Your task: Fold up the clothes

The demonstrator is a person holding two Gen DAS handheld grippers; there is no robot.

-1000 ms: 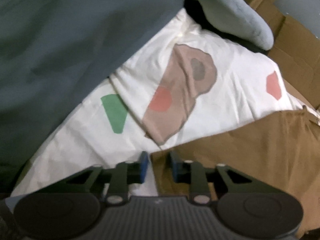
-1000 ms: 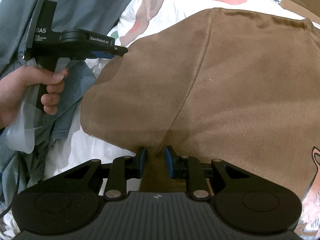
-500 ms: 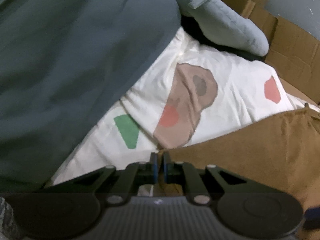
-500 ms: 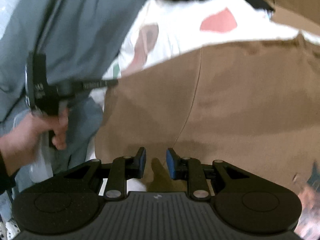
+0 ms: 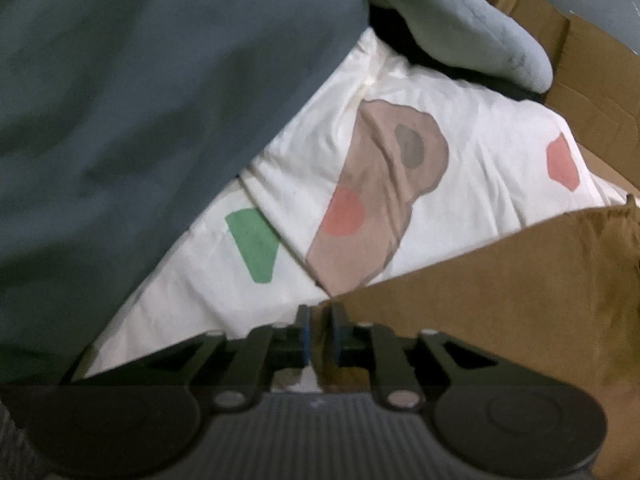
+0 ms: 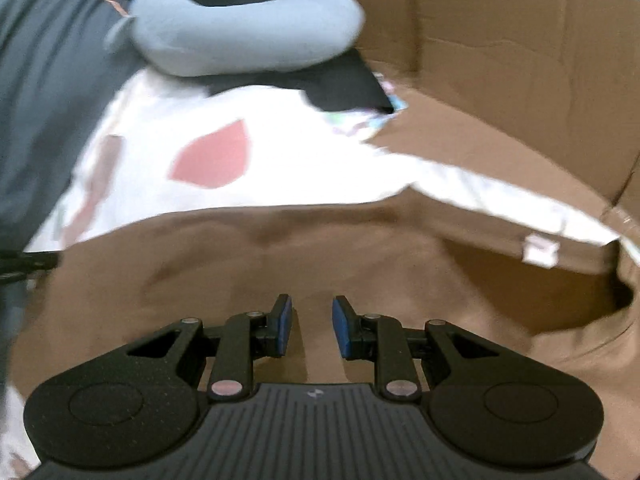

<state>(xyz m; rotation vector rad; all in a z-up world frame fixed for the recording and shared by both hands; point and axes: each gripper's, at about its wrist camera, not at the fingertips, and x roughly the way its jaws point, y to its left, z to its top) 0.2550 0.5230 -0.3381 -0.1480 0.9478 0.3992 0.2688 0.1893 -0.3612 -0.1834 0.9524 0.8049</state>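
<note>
In the left wrist view, the left hand-held gripper (image 5: 320, 330) sits at the bottom centre, its blue pads nearly closed and pinching the corner of a brown garment (image 5: 500, 292) that fills the lower right of the frame. Behind it lies a white sheet (image 5: 480, 168) printed with red, green and tan patches, with dark blue-grey fabric (image 5: 140, 100) across the upper left. In the right wrist view, the right hand-held gripper (image 6: 312, 326) hangs over the brown garment (image 6: 360, 256), its fingers parted and holding nothing. A grey-blue neck pillow (image 6: 248, 28) lies at the upper left, and a cardboard box (image 6: 500, 40) fills the upper right.
</note>
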